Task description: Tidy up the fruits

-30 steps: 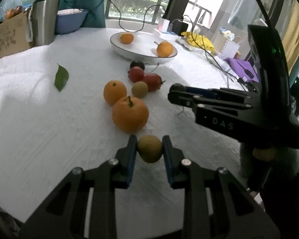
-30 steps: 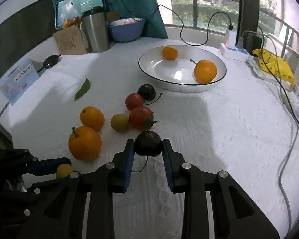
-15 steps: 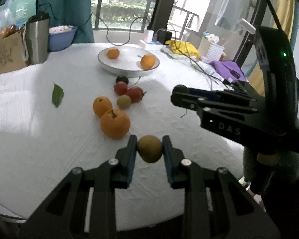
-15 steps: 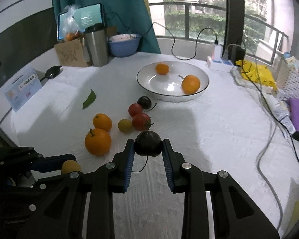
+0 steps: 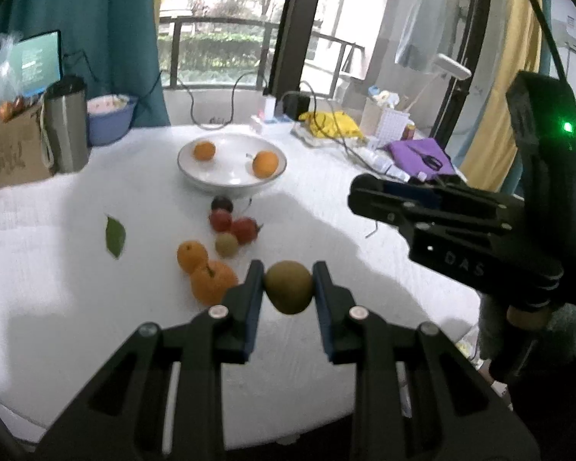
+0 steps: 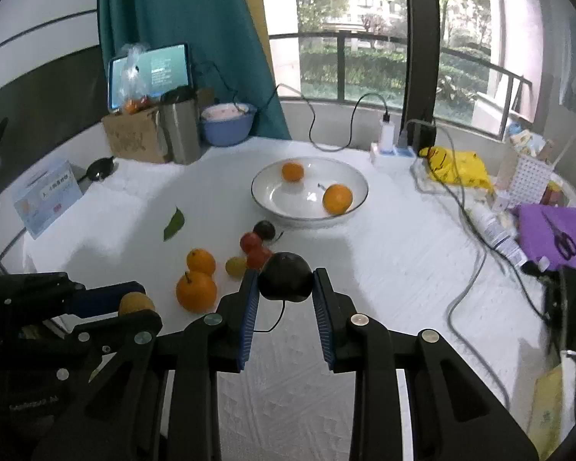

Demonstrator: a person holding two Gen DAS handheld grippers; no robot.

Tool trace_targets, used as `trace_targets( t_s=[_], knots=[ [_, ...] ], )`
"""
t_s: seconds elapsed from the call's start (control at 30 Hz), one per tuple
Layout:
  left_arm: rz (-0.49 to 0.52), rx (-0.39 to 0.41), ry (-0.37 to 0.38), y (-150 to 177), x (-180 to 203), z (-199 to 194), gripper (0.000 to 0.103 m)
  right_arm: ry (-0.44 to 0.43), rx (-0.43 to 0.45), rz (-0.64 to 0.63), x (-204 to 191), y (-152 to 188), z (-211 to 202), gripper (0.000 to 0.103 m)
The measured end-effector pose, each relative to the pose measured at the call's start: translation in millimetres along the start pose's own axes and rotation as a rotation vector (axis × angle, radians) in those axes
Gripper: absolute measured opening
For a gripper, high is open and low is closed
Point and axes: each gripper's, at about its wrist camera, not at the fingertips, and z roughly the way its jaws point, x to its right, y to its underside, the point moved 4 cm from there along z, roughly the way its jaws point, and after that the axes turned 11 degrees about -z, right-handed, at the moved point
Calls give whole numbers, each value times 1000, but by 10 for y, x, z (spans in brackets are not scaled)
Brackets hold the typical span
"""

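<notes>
My left gripper [image 5: 288, 288] is shut on a yellow-green fruit [image 5: 288, 287], held above the white table. My right gripper [image 6: 286, 282] is shut on a dark purple fruit [image 6: 285, 281] whose thin stem hangs below it. Farther off stands a white bowl [image 6: 272, 182] with two oranges [image 6: 337, 199] inside. Between the bowl and the grippers lie two oranges [image 6: 196, 291], a small yellow-green fruit [image 6: 235, 266], two red fruits [image 6: 251, 242] and a dark one [image 6: 264, 229]. The right gripper also shows at the right of the left wrist view [image 5: 355, 194].
A green leaf [image 6: 174, 223] lies left of the loose fruits. At the back left stand a steel tumbler [image 6: 181, 130], a blue bowl [image 6: 227, 126] and a cardboard box [image 6: 132, 138]. Cables, a yellow bag [image 6: 457, 167] and purple cloth with scissors [image 6: 553, 236] crowd the right side.
Both grippers have risen with their fruits still clamped, so the table and bowl look smaller and farther away. The loose fruits have not moved.
</notes>
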Motion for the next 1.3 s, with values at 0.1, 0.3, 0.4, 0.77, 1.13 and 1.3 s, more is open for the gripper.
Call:
trace_targets(
  t_s=[0.1,0.3,0.4,0.77,1.13,1.3],
  knots=[
    [8,13,7,-104,9,-25,27,17,23,-1,26,-93,-95,30],
    [34,48,26,-335,29,-80,27,51,51,2,87,-247,-192,30],
    [48,63,37,-457,39,-98,27,70,64,4,134,-331,-222,30],
    [93,117,81,-870,61,-115,27,131,110,6,248,-661,-283,30],
    [113,142,120,-1214,14,35,27,164,117,-11,388,-924,-160,30],
    [116,146,124,-1368,-34,163,27,174,117,-13,492,-1010,-75,30]
  ],
)
